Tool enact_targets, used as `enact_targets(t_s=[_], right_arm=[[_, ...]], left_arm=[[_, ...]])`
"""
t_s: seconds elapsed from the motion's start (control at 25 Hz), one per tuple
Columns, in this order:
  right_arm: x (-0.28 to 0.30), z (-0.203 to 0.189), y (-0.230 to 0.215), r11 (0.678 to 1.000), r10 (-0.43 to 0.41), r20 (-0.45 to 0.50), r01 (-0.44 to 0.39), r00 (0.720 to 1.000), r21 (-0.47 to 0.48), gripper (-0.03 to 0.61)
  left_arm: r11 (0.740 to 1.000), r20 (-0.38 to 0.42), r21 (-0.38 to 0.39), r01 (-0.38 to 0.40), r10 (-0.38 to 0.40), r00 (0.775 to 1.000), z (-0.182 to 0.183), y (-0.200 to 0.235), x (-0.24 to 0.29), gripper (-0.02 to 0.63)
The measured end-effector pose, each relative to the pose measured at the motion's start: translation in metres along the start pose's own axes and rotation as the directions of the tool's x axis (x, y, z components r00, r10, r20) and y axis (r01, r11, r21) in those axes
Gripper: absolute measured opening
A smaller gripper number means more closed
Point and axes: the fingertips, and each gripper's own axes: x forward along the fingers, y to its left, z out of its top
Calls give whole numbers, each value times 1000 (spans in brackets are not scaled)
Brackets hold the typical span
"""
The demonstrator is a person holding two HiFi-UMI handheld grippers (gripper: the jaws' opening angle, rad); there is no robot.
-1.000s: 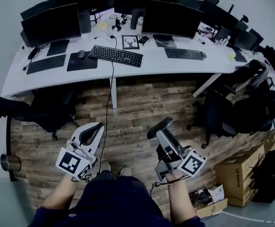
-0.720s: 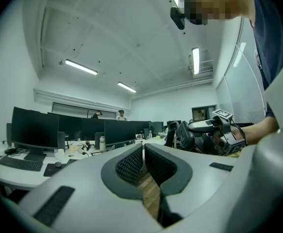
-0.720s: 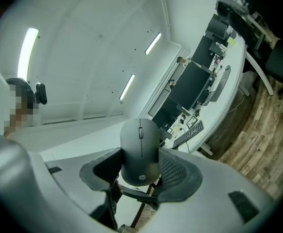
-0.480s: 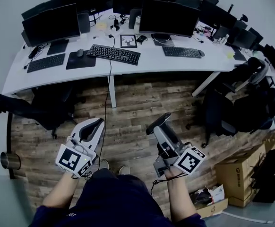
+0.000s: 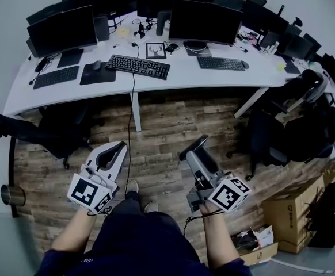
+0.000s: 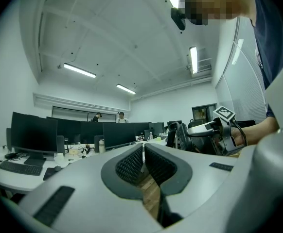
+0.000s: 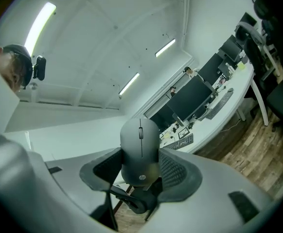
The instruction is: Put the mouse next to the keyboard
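Observation:
A grey mouse [image 7: 140,152] stands upright between the jaws of my right gripper [image 7: 140,166], which is shut on it. In the head view that gripper [image 5: 194,144] hangs low over the wooden floor, with the mouse [image 5: 191,142] dark at its tip. My left gripper [image 5: 113,154] is beside it at the left, also over the floor. Its jaws [image 6: 143,154] are shut with nothing between them. A black keyboard [image 5: 137,66] lies on the white desk [image 5: 179,79], far ahead of both grippers.
Two more keyboards [image 5: 55,77] [image 5: 220,64], a mouse pad [image 5: 100,73] with another mouse [image 5: 96,65], a framed picture [image 5: 156,50] and monitors [image 5: 205,22] crowd the desk. Black chairs [image 5: 52,132] [image 5: 282,131] stand before it. Cardboard boxes [image 5: 297,211] sit at the right.
Both grippers drifted slightly; the right one rose a little toward the desk with the mouse still in it. The desk sits marginally higher in view.

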Motion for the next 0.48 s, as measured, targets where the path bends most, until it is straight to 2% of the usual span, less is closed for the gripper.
enact_targets(t_s=[0.48], right_arm=[[14, 12, -21, 995, -44, -16, 43, 999, -95, 239]], left_arm=[[1000, 12, 0, -9, 9, 1000, -2, 14, 24, 40]])
